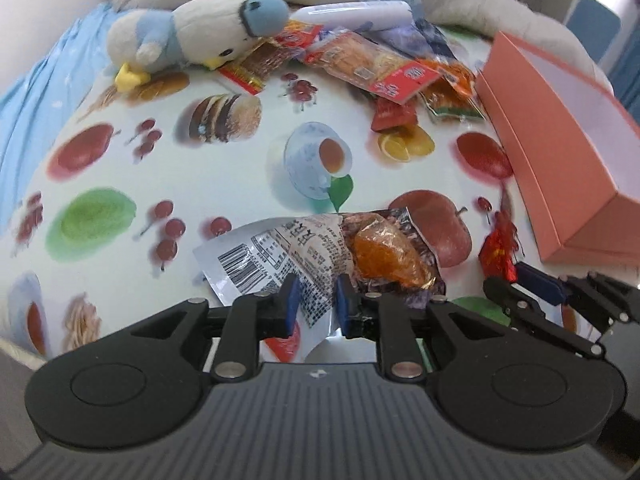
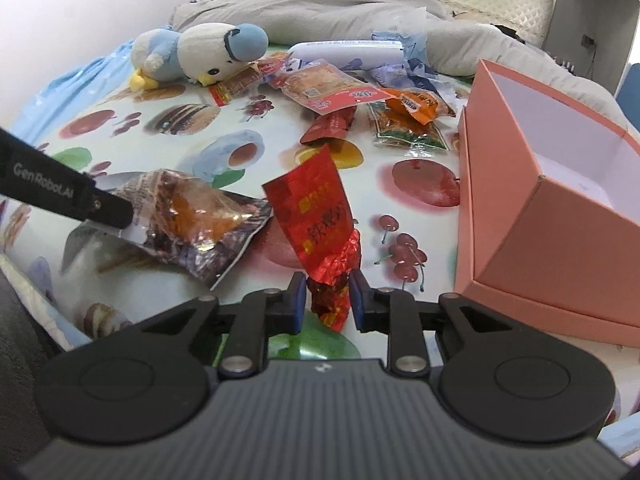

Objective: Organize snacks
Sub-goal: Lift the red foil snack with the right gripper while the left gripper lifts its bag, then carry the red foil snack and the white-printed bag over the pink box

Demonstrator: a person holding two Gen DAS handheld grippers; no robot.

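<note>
A clear foil packet [image 1: 384, 252] with an orange snack inside and a white barcode end lies between the blue pads of my left gripper [image 1: 316, 300], which is shut on that white end. In the right wrist view the same packet [image 2: 200, 216] hangs from the left gripper [image 2: 108, 210], raised a little over its shadow. My right gripper [image 2: 329, 300] is shut on the crumpled bottom of a red foil snack packet [image 2: 316, 208], which stands upright out of the jaws. The red packet [image 1: 498, 252] also shows at the lower right of the left wrist view. An open pink box [image 2: 520, 220] stands just to the right.
More snack packets [image 2: 332, 88] are piled at the far side, beside a blue-and-white plush penguin [image 2: 200, 52] and a white tube [image 2: 344, 50]. A grey blanket [image 2: 320, 4] lies behind them. The fruit-printed cloth [image 1: 200, 184] covers the surface; the pink box [image 1: 560, 184] stands along its right side.
</note>
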